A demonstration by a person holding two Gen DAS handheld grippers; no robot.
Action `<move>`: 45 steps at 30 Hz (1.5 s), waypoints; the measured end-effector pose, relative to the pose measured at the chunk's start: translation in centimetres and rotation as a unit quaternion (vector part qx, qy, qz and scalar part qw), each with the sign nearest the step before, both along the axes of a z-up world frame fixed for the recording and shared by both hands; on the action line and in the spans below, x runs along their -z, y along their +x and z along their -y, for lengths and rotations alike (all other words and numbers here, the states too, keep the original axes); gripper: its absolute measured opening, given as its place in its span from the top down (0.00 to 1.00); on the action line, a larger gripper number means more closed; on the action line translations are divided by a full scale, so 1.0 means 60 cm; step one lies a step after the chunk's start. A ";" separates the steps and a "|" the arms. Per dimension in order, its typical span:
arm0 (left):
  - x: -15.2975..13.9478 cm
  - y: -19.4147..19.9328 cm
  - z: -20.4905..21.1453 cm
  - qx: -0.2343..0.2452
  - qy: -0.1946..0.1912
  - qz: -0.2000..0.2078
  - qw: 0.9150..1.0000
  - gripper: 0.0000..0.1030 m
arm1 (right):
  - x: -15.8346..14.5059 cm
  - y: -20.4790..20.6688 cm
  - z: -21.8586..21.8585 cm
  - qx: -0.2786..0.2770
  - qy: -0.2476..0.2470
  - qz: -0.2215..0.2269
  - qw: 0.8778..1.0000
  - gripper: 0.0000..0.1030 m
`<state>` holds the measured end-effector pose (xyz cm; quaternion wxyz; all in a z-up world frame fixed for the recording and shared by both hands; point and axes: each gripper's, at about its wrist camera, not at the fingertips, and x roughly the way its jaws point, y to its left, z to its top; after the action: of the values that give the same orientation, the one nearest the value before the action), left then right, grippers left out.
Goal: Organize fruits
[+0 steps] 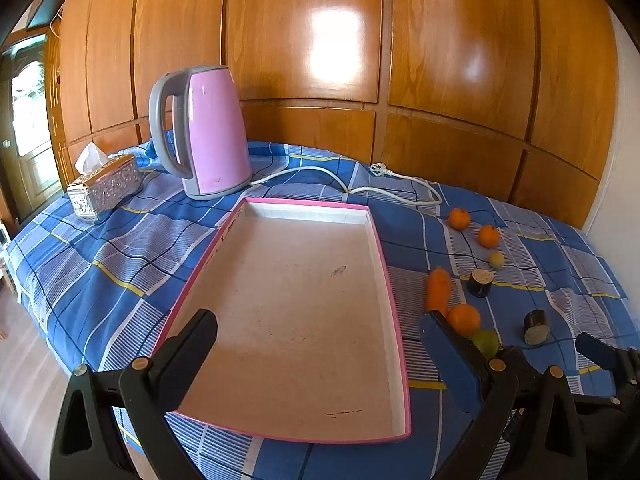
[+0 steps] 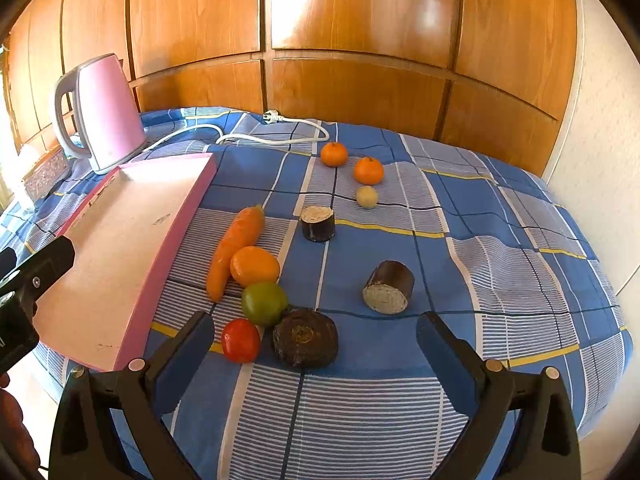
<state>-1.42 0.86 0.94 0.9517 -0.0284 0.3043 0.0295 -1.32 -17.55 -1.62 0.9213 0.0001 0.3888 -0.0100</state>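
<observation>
A pink-rimmed tray (image 1: 394,280) lies on the blue checked cloth and holds nothing; it also shows in the right wrist view (image 2: 176,232). My left gripper (image 1: 316,336) is open above its near end. My right gripper (image 2: 316,340) is open, empty, just short of a red tomato (image 2: 241,340) and a dark round piece (image 2: 305,338). Behind them lie a green fruit (image 2: 264,303), an orange (image 2: 254,266), a carrot (image 2: 236,250), two dark cut cylinders (image 2: 389,287) (image 2: 317,223), a small yellow fruit (image 2: 367,197) and two tangerines (image 2: 368,170) (image 2: 334,154).
A pink kettle (image 1: 214,132) with a white cord (image 1: 360,186) stands behind the tray. A silver tissue box (image 1: 105,188) sits at the far left. A wooden panel wall (image 1: 320,40) backs the table. The cloth drops off at the left and near edges.
</observation>
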 end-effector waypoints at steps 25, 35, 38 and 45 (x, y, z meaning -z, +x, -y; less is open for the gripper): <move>0.007 0.009 0.017 0.018 0.002 -0.012 1.000 0.01 | 0.005 0.006 0.019 -0.003 0.015 -0.019 1.000 0.15; 0.007 0.012 0.022 0.030 0.001 -0.014 0.999 0.01 | 0.009 0.006 0.031 -0.004 0.026 -0.027 0.999 0.17; 0.007 0.011 0.025 0.034 0.003 -0.013 0.999 0.01 | 0.010 0.004 0.037 -0.001 0.027 -0.027 0.999 0.17; 0.008 0.010 0.030 0.043 0.003 -0.013 0.999 0.01 | 0.011 0.001 0.052 0.008 0.034 -0.025 0.999 0.18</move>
<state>-0.81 -0.97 0.47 0.9480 -0.0119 0.3178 -0.0098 -1.28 -20.67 -2.26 0.9106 0.0341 0.4119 -0.0042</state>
